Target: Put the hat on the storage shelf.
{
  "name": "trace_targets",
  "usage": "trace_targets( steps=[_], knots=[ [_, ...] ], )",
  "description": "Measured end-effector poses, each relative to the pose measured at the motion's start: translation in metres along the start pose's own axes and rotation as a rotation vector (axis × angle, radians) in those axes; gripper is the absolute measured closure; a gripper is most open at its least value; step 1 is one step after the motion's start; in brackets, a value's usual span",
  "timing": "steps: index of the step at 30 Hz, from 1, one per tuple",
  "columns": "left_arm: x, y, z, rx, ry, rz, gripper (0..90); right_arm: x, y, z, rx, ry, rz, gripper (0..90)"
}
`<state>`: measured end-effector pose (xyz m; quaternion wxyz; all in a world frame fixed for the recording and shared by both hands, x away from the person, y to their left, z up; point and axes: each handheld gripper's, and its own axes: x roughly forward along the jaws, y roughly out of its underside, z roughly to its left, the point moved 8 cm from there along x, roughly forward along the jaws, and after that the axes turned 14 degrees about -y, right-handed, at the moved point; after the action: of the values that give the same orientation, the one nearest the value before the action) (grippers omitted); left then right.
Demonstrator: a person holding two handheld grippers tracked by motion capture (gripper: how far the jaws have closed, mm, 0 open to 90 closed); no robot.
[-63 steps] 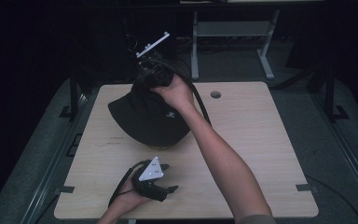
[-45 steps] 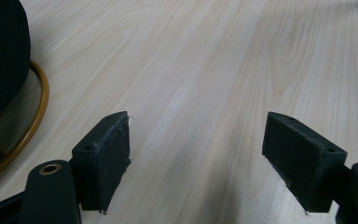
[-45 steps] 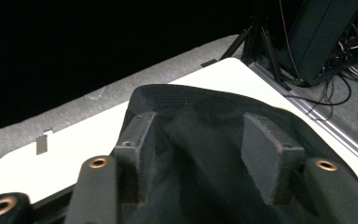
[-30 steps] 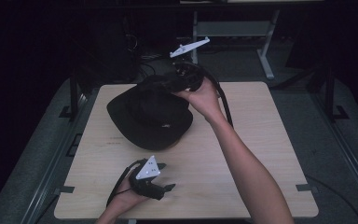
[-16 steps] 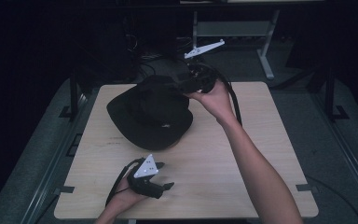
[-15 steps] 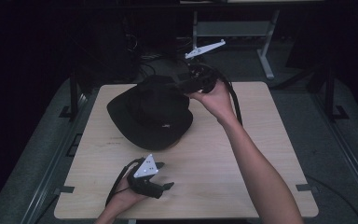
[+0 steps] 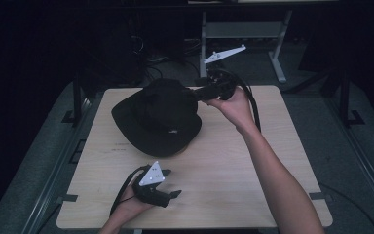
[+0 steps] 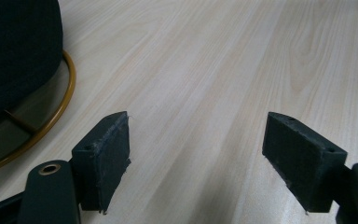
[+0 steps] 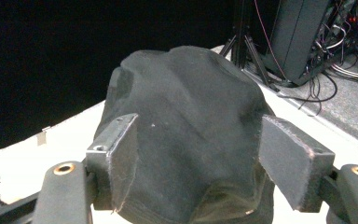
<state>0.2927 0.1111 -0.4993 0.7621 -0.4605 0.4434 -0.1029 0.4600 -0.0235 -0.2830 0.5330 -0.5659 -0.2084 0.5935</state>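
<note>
Black fabric brimmed hat [image 7: 158, 117] sits on far-left part of pale wood table [image 7: 253, 170].
R gripper [image 7: 199, 92] at hat's crown, jaws just been opening, pads apart w/ crown between; L gripper [image 7: 175, 194] near side of hat, wide open, nothing held.

A pale wood-grain table [image 7: 233, 165] with rounded corners carries the things; a black hat [image 7: 158, 117] sits on its far left part, brim flat on the top. In the left gripper view a brass-coloured ring [image 8: 51, 121] shows under the hat's edge, lying on the wood; the left gripper [image 7: 173, 194] rests near the front edge.
</note>
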Motion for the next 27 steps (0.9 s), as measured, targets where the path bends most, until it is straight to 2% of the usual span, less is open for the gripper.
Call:
trace_targets(
  steps=[6, 14, 27],
  knots=[
    [0.000, 0.001, 0.001, 0.001, -0.002, 0.002, 22.7, -0.010, 0.007, -0.003, -0.001, 0.010, 0.001, 27.5],
    [0.000, 0.001, 0.001, -0.005, -0.005, 0.004, 22.7, -0.021, 0.019, -0.007, 0.026, 0.013, 0.001, 26.4],
    [-0.001, 0.002, 0.004, -0.010, -0.012, -0.001, 22.6, -0.038, 0.039, -0.013, 0.040, 0.025, -0.008, 24.7]
  ],
)
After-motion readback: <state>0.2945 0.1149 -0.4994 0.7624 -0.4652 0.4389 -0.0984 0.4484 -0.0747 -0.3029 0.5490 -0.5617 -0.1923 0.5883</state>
